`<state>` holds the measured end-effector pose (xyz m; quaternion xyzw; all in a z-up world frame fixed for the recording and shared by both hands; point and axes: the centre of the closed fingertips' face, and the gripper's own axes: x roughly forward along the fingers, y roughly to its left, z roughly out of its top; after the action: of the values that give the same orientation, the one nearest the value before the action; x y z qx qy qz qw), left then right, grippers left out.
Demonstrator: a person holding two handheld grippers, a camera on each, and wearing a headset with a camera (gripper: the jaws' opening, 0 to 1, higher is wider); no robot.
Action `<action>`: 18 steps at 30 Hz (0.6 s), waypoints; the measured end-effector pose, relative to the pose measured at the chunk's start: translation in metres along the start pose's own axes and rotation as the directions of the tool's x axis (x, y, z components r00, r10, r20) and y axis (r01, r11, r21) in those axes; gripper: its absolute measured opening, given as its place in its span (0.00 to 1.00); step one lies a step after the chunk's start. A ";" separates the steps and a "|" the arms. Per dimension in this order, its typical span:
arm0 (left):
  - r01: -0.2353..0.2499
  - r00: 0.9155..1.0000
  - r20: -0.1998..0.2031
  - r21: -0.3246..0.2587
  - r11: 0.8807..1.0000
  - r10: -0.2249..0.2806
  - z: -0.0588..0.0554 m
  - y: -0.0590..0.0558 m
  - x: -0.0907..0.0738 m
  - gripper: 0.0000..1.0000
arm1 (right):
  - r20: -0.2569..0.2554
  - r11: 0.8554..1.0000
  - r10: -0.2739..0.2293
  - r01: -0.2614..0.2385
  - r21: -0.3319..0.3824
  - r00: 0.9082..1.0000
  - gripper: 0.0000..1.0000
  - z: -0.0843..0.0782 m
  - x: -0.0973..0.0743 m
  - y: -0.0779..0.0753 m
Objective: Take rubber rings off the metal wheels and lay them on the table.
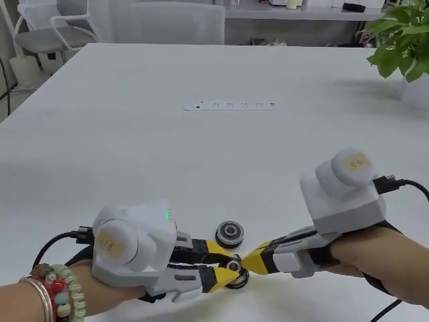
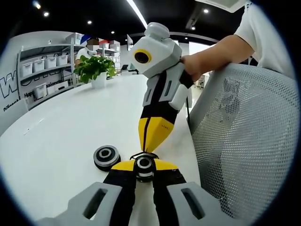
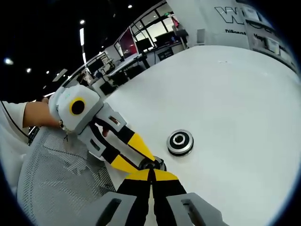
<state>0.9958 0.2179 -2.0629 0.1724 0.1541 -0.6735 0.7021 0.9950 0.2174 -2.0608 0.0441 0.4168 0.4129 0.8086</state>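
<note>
Your left tongs (image 2: pixel 143 165) are clamped across one wheel (image 2: pixel 144 168), holding it just above the near edge of the worktop (image 1: pixel 214 154). Your right tongs (image 3: pixel 151 172) are closed to a point, and that point meets the wheel's rim, where it seems to nip the ring (image 2: pixel 135 155); a thin black loop looks lifted there. A second wheel (image 1: pixel 230 233) lies flat on the worktop just beside the two tips, its ring on.

The wheel is probably stiff, smooth metal that can turn or slip in a light grip, so keep your hold across its faces. The ring is likely soft and stretchy, clinging in its groove. Take it at the outer edge, stretch it clear on one side, then peel round.
</note>
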 end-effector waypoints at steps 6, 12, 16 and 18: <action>0.000 1.000 0.001 0.001 1.000 0.000 0.000 0.000 0.000 0.08 | 0.004 1.000 0.004 -0.004 -0.001 1.000 0.00 0.001 0.000 0.000; 0.000 1.000 0.001 0.001 1.000 0.000 0.000 0.000 0.000 0.08 | 0.006 1.000 0.004 -0.004 -0.001 1.000 0.00 0.001 0.000 0.001; 0.000 1.000 0.001 0.001 1.000 0.000 0.000 0.000 0.000 0.08 | 0.008 1.000 0.006 -0.006 0.000 1.000 0.00 0.002 0.000 0.001; 0.000 1.000 0.001 0.001 1.000 0.000 0.000 0.000 0.000 0.08 | 0.009 1.000 0.007 -0.007 0.001 1.000 0.00 0.002 0.000 0.001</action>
<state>0.9956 0.2182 -2.0629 0.1725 0.1531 -0.6737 0.7021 0.9954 0.2188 -2.0590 0.0479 0.4130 0.4153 0.8091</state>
